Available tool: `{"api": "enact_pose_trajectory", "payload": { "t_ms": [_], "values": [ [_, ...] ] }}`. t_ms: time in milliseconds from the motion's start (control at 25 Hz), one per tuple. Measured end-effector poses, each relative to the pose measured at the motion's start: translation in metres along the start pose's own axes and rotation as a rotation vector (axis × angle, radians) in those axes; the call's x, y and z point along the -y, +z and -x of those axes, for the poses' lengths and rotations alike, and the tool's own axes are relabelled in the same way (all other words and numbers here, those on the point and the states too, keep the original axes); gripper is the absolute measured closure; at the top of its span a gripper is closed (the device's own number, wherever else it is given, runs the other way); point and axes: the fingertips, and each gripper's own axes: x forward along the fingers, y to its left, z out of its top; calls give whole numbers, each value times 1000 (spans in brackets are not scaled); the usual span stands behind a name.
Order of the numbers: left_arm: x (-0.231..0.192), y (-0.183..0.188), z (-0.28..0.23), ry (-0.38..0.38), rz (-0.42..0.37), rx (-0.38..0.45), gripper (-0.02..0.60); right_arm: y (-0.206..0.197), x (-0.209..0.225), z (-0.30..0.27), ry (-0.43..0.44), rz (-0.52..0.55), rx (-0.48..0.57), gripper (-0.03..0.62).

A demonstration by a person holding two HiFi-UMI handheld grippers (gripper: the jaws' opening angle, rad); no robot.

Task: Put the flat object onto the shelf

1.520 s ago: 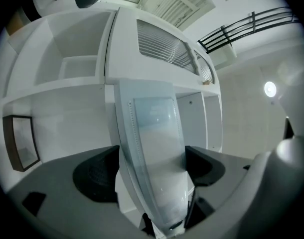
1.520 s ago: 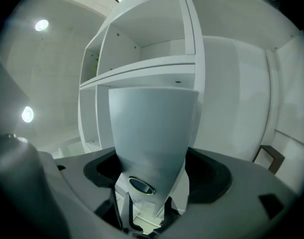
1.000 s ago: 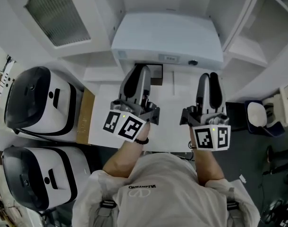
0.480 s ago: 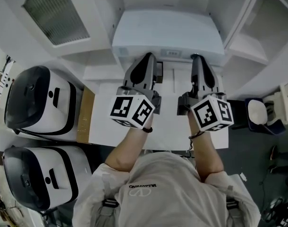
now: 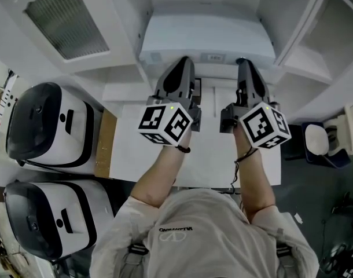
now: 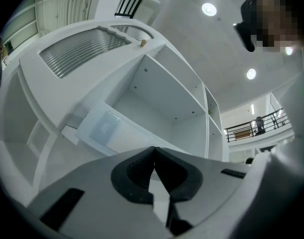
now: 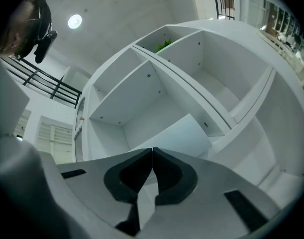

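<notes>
Pale flat panel [image 5: 205, 39] now lies on the shelf [image 6: 157, 91]; left tongs [image 6: 154, 150], right tongs [image 7: 152, 151] clenched, seemingly empty.

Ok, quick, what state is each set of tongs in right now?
Left gripper: tongs closed, holding nothing.
Right gripper: tongs closed, holding nothing.

Head view looks steeply down; both gripper views face the shelf [image 6: 157, 98].

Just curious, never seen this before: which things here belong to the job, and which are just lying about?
Job: flat white panel, shelf, left gripper, right gripper, both shut.
Lying about: black-and-white machines, slatted grille.
</notes>
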Motion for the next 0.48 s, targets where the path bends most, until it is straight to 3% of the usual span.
{"api": "enact_pose_trajectory", "payload": {
  "t_ms": [480],
  "values": [
    [-14,-3,-23,9,26,-5,577,-2,10,-23,-4,-18,-22,577]
  ]
}}
